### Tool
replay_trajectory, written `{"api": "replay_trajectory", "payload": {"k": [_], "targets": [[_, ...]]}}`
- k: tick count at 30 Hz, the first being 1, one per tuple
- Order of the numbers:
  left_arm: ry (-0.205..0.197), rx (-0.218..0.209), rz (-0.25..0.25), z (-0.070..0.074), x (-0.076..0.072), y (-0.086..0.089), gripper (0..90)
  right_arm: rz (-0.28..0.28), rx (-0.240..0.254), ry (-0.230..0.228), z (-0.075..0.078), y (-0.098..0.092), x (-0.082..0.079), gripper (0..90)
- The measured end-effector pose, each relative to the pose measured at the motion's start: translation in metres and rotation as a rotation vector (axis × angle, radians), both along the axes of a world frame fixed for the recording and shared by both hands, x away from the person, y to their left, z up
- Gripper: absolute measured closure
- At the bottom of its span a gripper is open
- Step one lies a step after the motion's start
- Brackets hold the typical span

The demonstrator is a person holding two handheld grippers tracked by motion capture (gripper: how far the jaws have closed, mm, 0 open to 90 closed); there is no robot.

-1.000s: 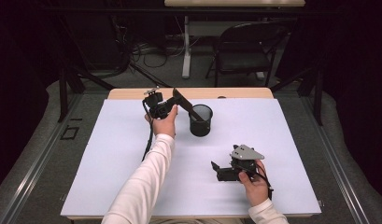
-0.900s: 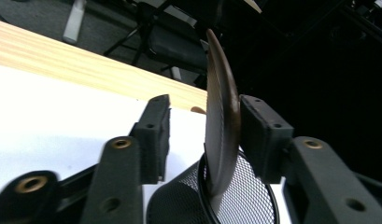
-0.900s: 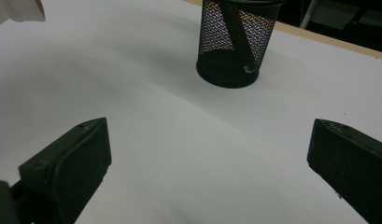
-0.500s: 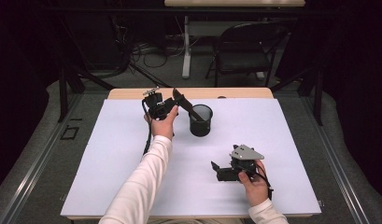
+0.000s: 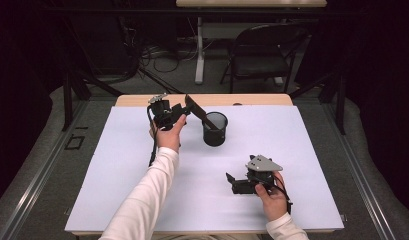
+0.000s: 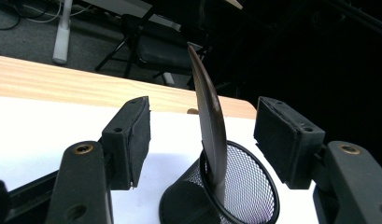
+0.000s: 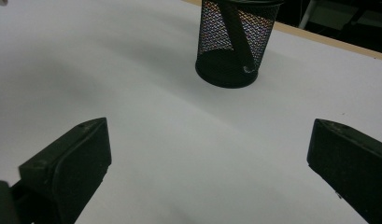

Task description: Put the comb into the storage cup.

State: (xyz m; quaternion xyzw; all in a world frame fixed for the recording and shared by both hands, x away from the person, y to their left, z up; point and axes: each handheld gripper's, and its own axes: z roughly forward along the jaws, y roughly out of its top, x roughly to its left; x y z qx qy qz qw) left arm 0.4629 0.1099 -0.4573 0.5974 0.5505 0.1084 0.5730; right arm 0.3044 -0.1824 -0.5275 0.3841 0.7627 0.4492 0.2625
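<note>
The thin dark paddle (image 6: 209, 116) leans in the black mesh cup (image 5: 215, 129) near the tabletop's (image 5: 117, 165) far edge, its blade jutting out. It looks light, stiff and slick, best gripped flat-on. The left tool (image 6: 202, 135), its jaws just opened, stands spread around it, untouching. The right tool (image 5: 231, 179) rests spread, well apart.

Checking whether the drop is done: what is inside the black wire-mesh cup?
A dark flat spatula-like tool stands tilted inside the black wire-mesh cup, blade rising past the rim. Its lower end shows only dimly through the mesh.
</note>
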Motion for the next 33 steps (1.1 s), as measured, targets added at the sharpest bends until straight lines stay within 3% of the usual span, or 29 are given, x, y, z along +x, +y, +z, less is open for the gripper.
{"api": "replay_trajectory", "payload": {"k": [2,5,10,15,22,33], "targets": [[-0.008,-0.001,0.003,0.001,-0.002,0.003,36.4,-0.001,0.001,0.0,0.0,0.0,0.0,0.0],[-0.017,-0.042,-0.003,0.002,-0.004,0.008,36.2,-0.001,-0.001,0.0,0.0,0.0,0.0,0.0],[0.018,-0.076,-0.03,0.005,-0.007,0.013,32.9,-0.001,-0.004,0.001,0.0,0.0,0.0,0.0],[0.005,-0.061,-0.026,0.01,-0.011,0.018,30.1,-0.003,-0.004,-0.001,0.0,0.001,0.0,0.0],[0.026,-0.059,-0.023,0.014,-0.016,0.023,21.0,-0.001,-0.006,-0.001,0.0,0.001,0.0,0.0],[0.012,-0.042,-0.041,0.018,-0.023,0.029,20.3,-0.002,-0.001,-0.001,0.0,0.001,0.0,0.0]]}}
